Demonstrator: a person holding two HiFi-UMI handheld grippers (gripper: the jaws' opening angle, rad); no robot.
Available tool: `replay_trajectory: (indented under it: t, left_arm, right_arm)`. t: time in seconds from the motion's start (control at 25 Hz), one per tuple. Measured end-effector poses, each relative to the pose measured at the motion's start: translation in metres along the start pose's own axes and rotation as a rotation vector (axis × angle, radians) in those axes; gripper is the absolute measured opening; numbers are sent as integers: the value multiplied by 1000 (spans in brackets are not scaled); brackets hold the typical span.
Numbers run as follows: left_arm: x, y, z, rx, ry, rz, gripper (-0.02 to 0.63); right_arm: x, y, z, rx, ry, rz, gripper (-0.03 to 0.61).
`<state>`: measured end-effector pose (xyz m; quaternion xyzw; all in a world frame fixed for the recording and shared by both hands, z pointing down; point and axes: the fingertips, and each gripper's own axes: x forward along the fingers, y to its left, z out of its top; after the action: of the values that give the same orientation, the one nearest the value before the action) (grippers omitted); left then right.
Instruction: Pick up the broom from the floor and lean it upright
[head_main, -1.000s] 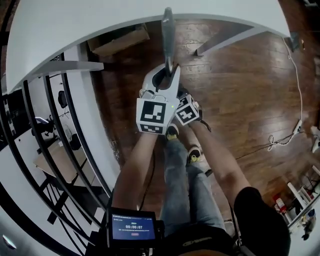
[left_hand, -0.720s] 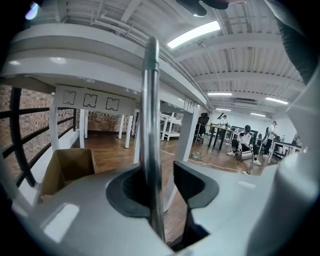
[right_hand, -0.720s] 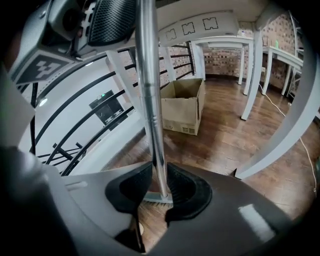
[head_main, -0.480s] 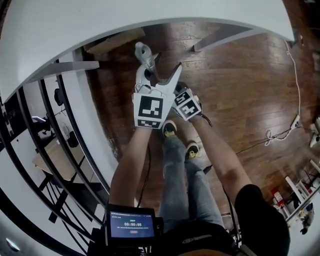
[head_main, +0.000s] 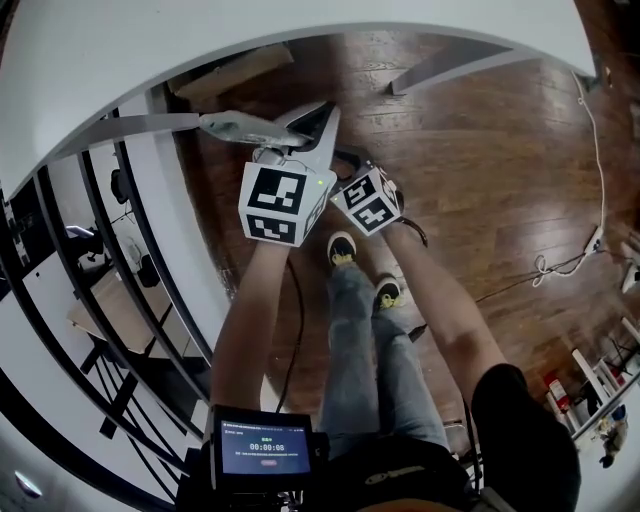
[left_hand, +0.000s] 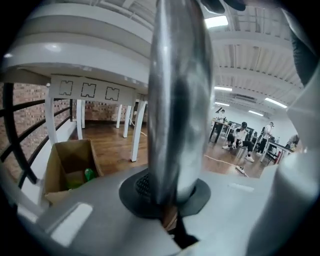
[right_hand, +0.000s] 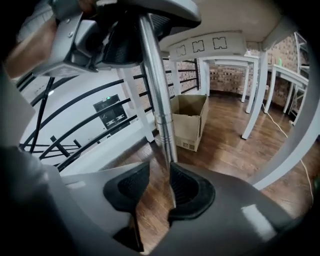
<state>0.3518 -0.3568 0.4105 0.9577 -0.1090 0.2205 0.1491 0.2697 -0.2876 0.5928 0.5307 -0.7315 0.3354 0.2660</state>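
pinches the broom (left_hand: 175, 100) in the left tool (left_hand: 167, 202), just snapped closed on the handle after a brief loosening. keeps the right tool (right_hand: 152, 187) spread, just opened, with the handle rising right past its tips, in line with the gap, not pressed. now points the handle out left of the left tool, toward the railing (head_main: 130, 240), no longer straight ahead of it. reads as a finished re-grip: left tool alone carrying, upright leaning yet to come.
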Motion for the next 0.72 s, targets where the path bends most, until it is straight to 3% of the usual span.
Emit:
replay_trajectory:
  t: [0.08, 0.2, 0.52, 0.6, 0.72]
  left_arm:
    - [2, 6, -7, -28, 87, 33, 15]
    - [12, 9, -25, -42, 202, 60, 17]
    - [19, 37, -30, 20, 179, 192, 28]
    - [20, 35, -30, 29, 173, 180, 129]
    - [19, 30, -29, 77, 171, 164, 205]
  right_arm:
    - [0, 5, -3, -21, 12, 10, 110]
    - [1, 16, -13, -6, 39, 42, 143]
    - [-6, 18, -23, 9, 45, 48, 143]
    - [-7, 17, -24, 22, 41, 47, 144]
    - [-11, 16, -24, 30, 39, 43, 143]
